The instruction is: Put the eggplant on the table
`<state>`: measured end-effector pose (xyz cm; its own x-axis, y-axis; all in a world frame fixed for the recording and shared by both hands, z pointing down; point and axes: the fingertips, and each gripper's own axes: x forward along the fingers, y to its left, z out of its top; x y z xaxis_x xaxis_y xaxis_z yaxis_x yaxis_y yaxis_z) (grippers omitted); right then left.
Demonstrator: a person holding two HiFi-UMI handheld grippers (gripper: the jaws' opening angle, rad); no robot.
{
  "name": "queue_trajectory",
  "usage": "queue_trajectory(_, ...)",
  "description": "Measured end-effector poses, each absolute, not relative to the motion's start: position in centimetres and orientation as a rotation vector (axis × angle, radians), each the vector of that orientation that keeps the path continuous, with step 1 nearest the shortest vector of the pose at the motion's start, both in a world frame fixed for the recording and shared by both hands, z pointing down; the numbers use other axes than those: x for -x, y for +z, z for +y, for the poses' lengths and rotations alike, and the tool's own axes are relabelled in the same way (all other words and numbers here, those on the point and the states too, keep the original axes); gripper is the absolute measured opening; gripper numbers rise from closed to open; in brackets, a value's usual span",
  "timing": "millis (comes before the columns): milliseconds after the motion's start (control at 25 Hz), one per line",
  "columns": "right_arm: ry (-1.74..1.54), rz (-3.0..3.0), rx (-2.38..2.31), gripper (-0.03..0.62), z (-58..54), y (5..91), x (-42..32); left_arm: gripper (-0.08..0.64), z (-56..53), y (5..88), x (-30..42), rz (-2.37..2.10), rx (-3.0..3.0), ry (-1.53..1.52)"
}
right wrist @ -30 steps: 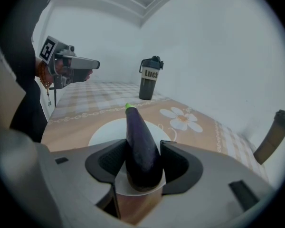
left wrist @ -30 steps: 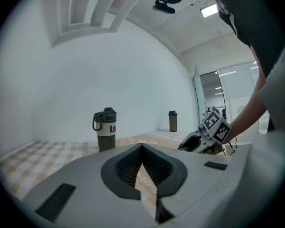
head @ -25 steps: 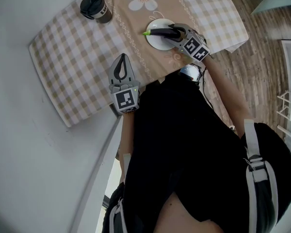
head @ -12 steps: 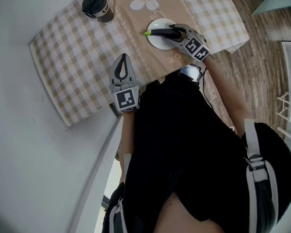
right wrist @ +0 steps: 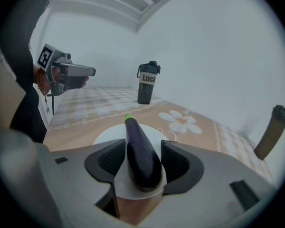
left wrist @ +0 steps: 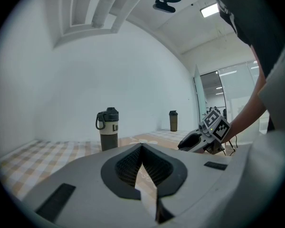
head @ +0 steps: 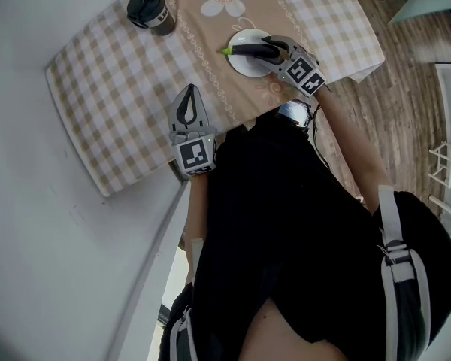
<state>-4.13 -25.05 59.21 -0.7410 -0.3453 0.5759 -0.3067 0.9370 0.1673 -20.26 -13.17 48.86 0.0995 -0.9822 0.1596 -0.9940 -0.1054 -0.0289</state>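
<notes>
Little has changed over the past second on my remote feed: the right gripper stays at the white plate, and the left gripper holds the same spot above the checked tablecloth. Only the head camera's framing has drifted a touch.

The eggplant is not yet on the table. It sits between the right gripper's jaws, which are closed part-way with a pad against each flank of it. Its green tip points away from the gripper, past the plate's rim toward 9 o'clock in the head view. The plate carries nothing else that I can see.

The left gripper's jaws are closed, tips meeting, with nothing between them. From it, the plate lies at about 1 o'clock.

A dark lidded bottle stands upright on the cloth at about 11 o'clock from the left gripper, well apart from the plate. Its lid is on and I cannot tell what it contains. A second dark bottle stands at 3 o'clock in the right gripper view, its contents likewise hidden.
</notes>
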Motion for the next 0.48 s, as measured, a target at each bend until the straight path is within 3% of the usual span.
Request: queue_trajectory(480,-0.118,-2.562,-0.504,0.242,-25.2,54.2,5.2,0.009,-13.9,47.9,19.3,-2.016,-2.329,0.2)
